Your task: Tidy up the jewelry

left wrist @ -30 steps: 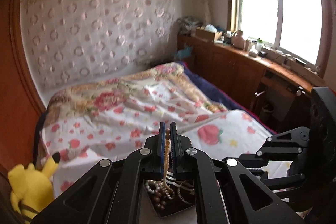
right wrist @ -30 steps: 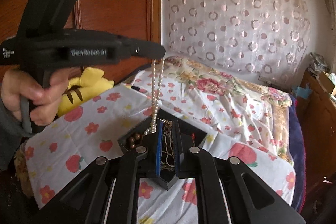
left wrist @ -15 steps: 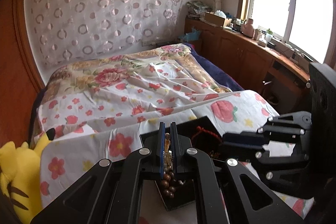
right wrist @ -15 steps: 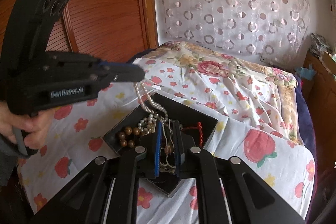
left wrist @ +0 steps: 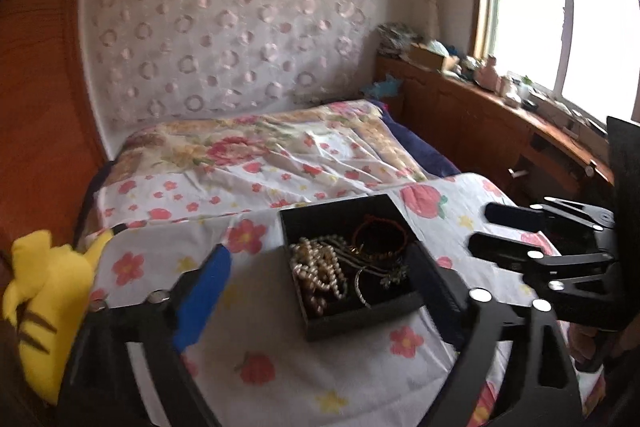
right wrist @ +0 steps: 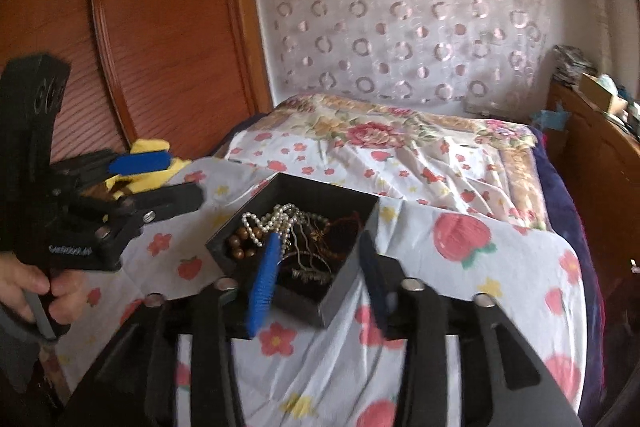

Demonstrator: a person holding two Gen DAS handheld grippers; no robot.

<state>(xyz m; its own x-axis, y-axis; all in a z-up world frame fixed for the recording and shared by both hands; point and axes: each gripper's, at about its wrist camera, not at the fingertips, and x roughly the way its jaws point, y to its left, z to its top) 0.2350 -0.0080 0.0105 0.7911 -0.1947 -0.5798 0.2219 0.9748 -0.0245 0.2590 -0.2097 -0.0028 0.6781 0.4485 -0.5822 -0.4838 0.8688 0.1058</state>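
Note:
A black open box [left wrist: 362, 321] [right wrist: 348, 277] sits on the floral bedsheet. It holds a white pearl necklace [left wrist: 318, 269] [right wrist: 272, 219], brown wooden beads [right wrist: 238, 247], a red cord bracelet [left wrist: 380, 233] and gold chains [left wrist: 370, 279] [right wrist: 308, 267]. My left gripper [left wrist: 320, 291] is open and empty, its jaws standing either side of the box; it also shows at the left of the right wrist view [right wrist: 160, 179]. My right gripper [right wrist: 316, 279] is open and empty just before the box; it shows at the right of the left wrist view [left wrist: 488, 231].
A yellow plush toy [left wrist: 44, 291] [right wrist: 148, 167] lies left of the box by the red wooden panel [right wrist: 160, 27]. The bed [left wrist: 280, 155] stretches back to a patterned curtain. A wooden counter [left wrist: 500, 123] with clutter runs under the window on the right.
Both grippers have opened and drawn back from the box. The pearl necklace that hung from my left gripper now lies in the box, and the chain in my right gripper is released.

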